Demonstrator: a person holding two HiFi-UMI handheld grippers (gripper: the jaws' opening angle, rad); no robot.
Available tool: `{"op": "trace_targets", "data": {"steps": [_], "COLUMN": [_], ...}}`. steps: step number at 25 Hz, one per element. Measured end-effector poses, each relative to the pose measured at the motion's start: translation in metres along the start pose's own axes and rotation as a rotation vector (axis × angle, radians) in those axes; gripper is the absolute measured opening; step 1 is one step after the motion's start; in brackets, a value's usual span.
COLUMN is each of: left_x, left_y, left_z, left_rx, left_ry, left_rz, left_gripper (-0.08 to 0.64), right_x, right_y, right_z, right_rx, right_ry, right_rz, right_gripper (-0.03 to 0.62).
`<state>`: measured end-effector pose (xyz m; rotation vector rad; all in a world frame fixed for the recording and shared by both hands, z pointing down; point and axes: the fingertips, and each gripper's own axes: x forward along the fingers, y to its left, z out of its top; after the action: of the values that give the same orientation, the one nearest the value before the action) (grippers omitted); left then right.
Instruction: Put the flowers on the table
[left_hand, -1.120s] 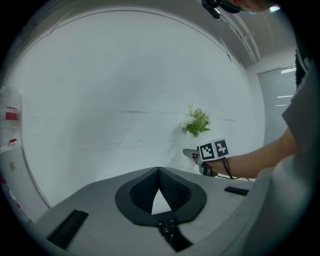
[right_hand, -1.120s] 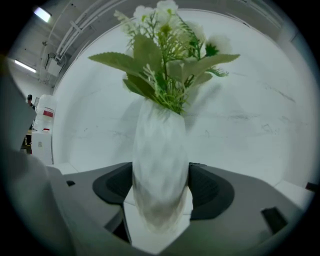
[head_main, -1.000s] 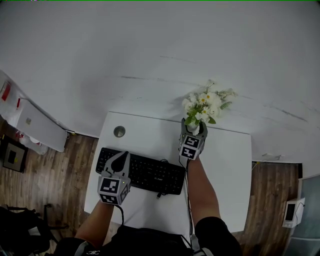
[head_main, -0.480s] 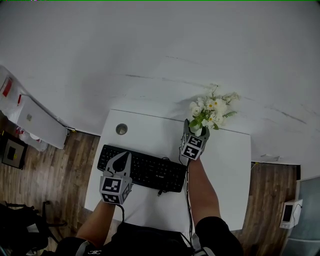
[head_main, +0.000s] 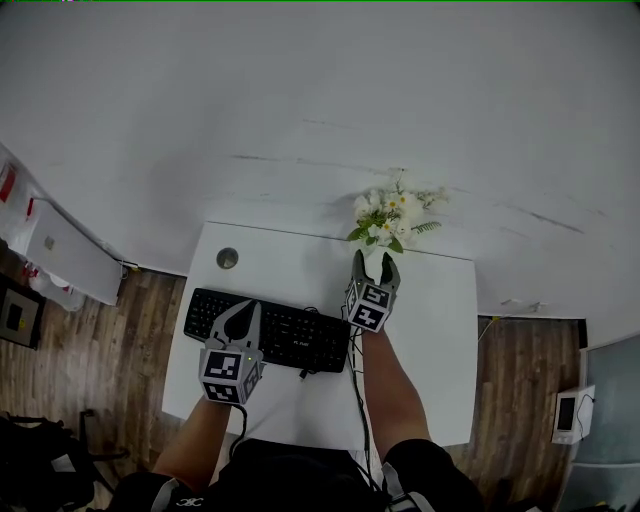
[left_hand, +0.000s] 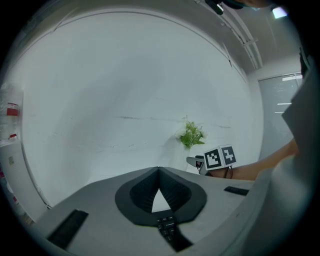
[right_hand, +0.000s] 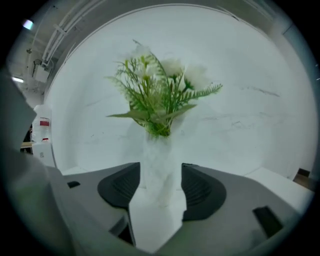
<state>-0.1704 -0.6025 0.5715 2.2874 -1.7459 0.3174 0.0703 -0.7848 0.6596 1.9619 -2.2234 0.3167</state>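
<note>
White and yellow flowers (head_main: 390, 212) with green fronds stand in a white vase (head_main: 373, 262) at the back edge of the white table (head_main: 440, 320), against the wall. My right gripper (head_main: 372, 266) has the vase's lower part between its jaws. In the right gripper view the vase (right_hand: 160, 170) stands upright on the table under the flowers (right_hand: 160, 95). The jaws are closing, and a gap shows beside the right pad (right_hand: 197, 187). My left gripper (head_main: 240, 318) is shut and empty above the keyboard.
A black keyboard (head_main: 285, 338) lies across the table's left half, its cable trailing toward the front. A round cable hole (head_main: 228, 258) sits at the back left corner. The white wall rises right behind the table. Wooden floor lies on both sides.
The right gripper has drawn back a little toward me, so the vase now shows between its fingertips. The flowers swayed right, then back left. The left gripper stayed put.
</note>
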Motion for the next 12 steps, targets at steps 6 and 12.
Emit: {"op": "trace_targets", "data": {"steps": [6,12], "left_x": [-0.016,-0.039], "left_y": [-0.032,-0.075], "left_z": [0.03,0.067], "left_rx": [-0.007,0.002], "left_ry": [-0.036,-0.108], "left_rz": [-0.021,-0.058], "left_gripper": [0.002,0.002], "right_x": [-0.078,-0.178], "right_y": [-0.006,-0.015], "right_z": [0.044,0.123], "right_rx": [-0.061,-0.004], "right_ry": [-0.068,-0.208], "right_rz": [-0.025,0.011], "right_gripper": [0.047,0.006]}}
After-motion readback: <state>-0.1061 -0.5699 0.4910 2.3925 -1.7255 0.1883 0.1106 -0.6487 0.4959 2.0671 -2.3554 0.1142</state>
